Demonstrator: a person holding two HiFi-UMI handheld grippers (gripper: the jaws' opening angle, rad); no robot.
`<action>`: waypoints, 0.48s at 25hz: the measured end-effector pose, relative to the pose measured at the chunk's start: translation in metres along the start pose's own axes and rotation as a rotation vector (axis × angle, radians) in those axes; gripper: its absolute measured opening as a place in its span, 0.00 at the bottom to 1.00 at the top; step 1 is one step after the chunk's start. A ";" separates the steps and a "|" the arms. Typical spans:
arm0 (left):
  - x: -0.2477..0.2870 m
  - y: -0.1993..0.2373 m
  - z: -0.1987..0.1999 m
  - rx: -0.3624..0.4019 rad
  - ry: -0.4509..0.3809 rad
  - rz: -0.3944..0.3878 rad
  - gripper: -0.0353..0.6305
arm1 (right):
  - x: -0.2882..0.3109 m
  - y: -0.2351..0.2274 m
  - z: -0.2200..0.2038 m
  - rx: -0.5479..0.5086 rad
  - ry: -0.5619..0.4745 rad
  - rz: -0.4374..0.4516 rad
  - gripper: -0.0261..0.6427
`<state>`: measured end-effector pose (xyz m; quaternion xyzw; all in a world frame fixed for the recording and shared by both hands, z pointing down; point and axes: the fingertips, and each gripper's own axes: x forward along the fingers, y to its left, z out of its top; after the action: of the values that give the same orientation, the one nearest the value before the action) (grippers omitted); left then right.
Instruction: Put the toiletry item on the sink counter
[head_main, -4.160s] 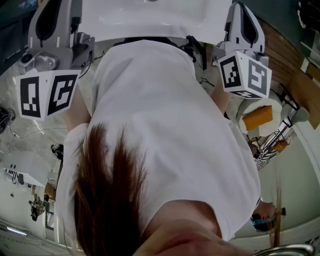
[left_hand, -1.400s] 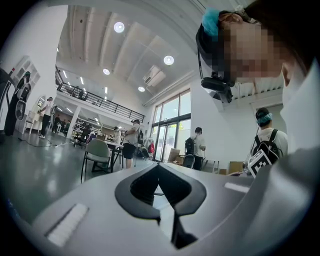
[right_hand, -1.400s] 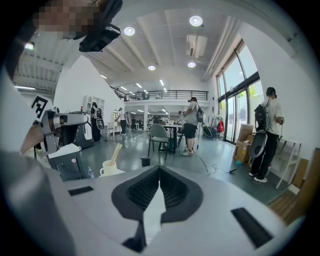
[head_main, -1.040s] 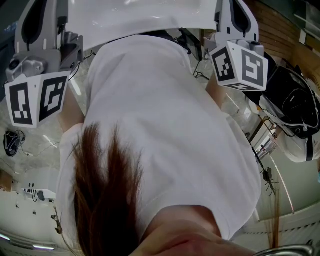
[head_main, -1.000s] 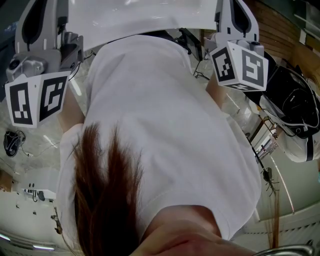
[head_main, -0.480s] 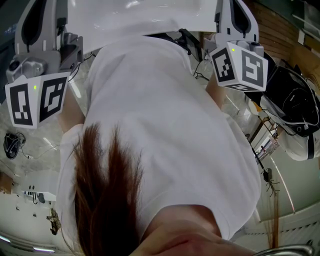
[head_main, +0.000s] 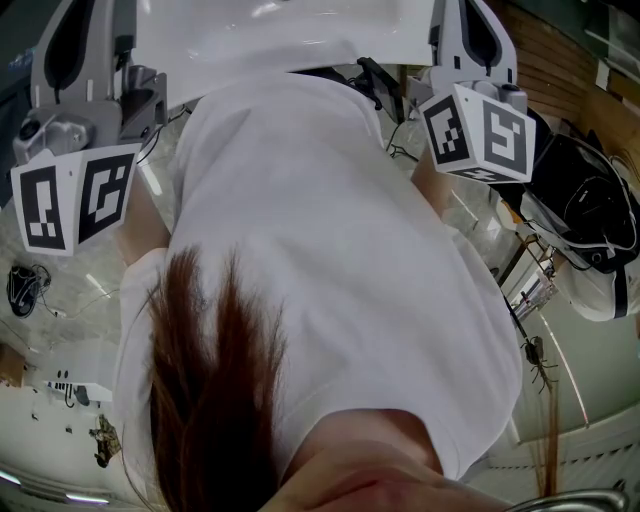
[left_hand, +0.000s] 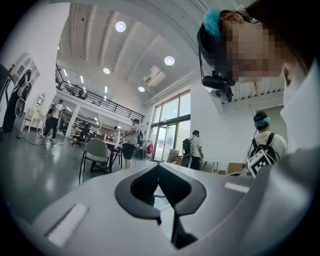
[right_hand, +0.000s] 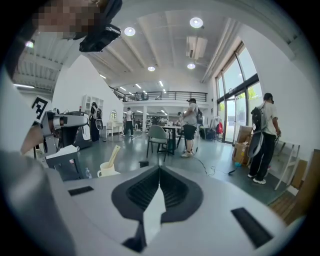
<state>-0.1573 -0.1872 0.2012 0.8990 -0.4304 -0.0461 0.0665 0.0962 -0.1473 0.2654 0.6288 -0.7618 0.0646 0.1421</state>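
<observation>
No toiletry item shows in any view. In the head view a person's white shirt (head_main: 320, 250) and brown hair (head_main: 210, 380) fill the middle. A glossy white basin-like surface (head_main: 270, 25) lies at the top edge. My left gripper (left_hand: 159, 167) is held level beside the person, its marker cube (head_main: 70, 200) at the left; its jaws meet with nothing between them. My right gripper (right_hand: 160, 170), with its marker cube (head_main: 480, 135) at the upper right, is also shut and empty. Both gripper views look out into a large hall.
Several people stand in the hall. A green chair (left_hand: 95, 152) and tables are ahead of the left gripper. A white mug with a stick (right_hand: 106, 169), a chair (right_hand: 157, 136) and a standing person (right_hand: 265, 135) are ahead of the right gripper. A black-and-white device (head_main: 590, 240) is at the right.
Over the last second nothing has visibly moved. Since four seconds ago the head view has swung: the black-and-white device now shows at right where an orange thing on a round white surface was.
</observation>
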 end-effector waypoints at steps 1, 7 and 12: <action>0.000 0.001 0.002 0.000 -0.001 0.000 0.07 | 0.001 0.000 0.002 0.000 -0.001 0.000 0.06; 0.006 0.002 0.006 0.001 0.001 0.000 0.07 | 0.005 -0.002 0.007 0.001 -0.003 0.004 0.06; 0.008 0.000 -0.006 -0.001 0.002 0.002 0.07 | 0.008 -0.006 -0.005 0.003 0.000 0.005 0.06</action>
<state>-0.1519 -0.1930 0.2066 0.8987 -0.4309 -0.0452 0.0676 0.1011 -0.1543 0.2719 0.6271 -0.7632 0.0661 0.1410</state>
